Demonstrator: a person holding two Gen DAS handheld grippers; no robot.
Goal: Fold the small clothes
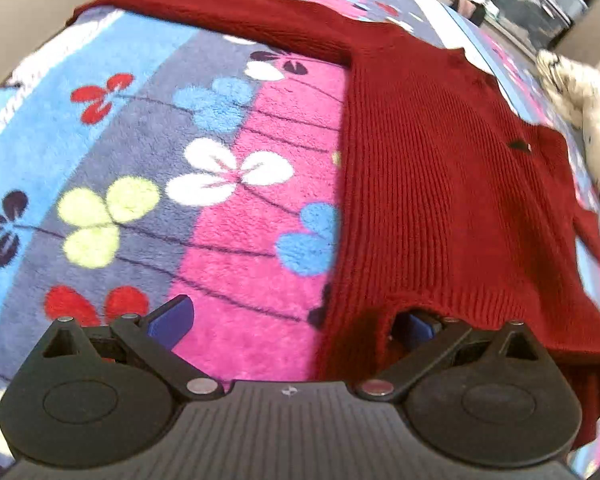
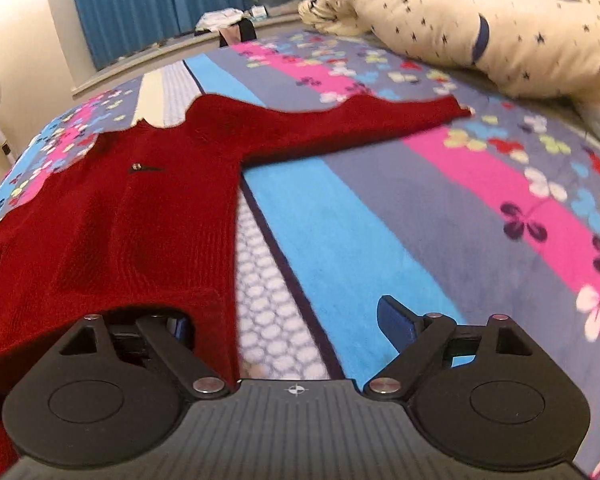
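Left wrist view: I see the red knitted sweater (image 1: 440,184) lying flat on a bed covered by a striped, flower-printed blanket (image 1: 148,200), with one sleeve (image 1: 228,16) stretched out across the blanket toward the upper left. The left gripper (image 1: 296,320) stands over the sweater's lower hem at its left corner. Its jaws are spread wide: the left blue pad (image 1: 172,320) is over bare pink blanket, and the right blue pad (image 1: 416,328) is partly covered by the hem edge, which drapes over it. I see no pinch on the fabric here; the pads are well apart and not pressing together. A cream pillow (image 1: 580,120) with small dark marks lies beyond the sweater at the right edge. In the right wrist view, the same sweater (image 2: 132,216) occupies the left half of the frame, with its other sleeve (image 2: 340,120) extended to the right toward the pillow (image 2: 480,20). The right gripper (image 2: 288,328) stands over the hem's right corner with its jaws wide apart: the left pad (image 2: 180,328) is tucked under the hem edge, and the right pad (image 2: 396,320) is over the blue stripe of the blanket (image 2: 420,208), clear of the sweater. Neither pad clamps the knit. A blue curtain (image 2: 148,4) hangs behind the bed.
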